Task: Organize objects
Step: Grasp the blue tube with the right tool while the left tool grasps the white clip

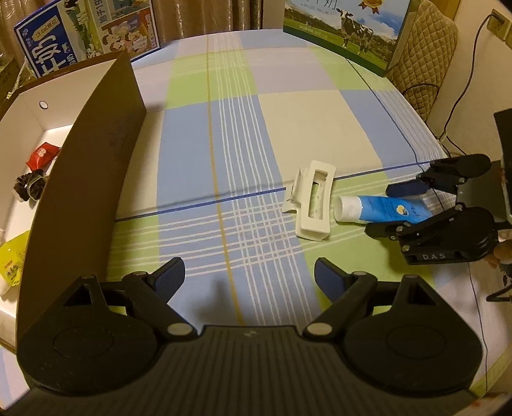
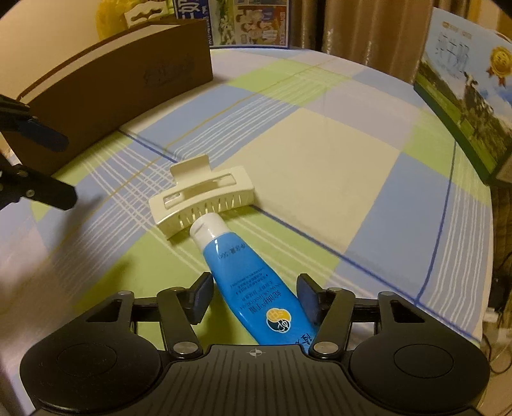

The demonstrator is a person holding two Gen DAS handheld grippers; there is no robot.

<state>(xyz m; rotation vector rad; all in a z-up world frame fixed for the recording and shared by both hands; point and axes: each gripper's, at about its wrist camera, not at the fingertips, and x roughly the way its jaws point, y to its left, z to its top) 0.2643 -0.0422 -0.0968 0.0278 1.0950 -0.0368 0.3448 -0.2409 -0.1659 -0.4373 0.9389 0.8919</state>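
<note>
1. Right tongs (image 2: 254, 296) released, straddling the blue tube (image 2: 246, 281) on the table (image 2: 320, 166).
2. Tube cap touches the hair clip (image 2: 201, 195) ahead; closing off-centre may shove both.
3. Left tongs (image 1: 249, 276) released, empty.

tabletop (image 1: 288, 128): checked cloth | brown box (image 1: 105, 153) at left | white hair clip (image 1: 312, 201) mid, touching blue tube (image 1: 380, 209) cap | milk cartons (image 1: 345, 28) at far edge

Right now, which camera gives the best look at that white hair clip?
The right wrist view: the hair clip sits central and large, teeth and slot clear, with the blue tube touching its toothed side. The left wrist view shows the clip smaller, off to the right, seen more from above.
</note>
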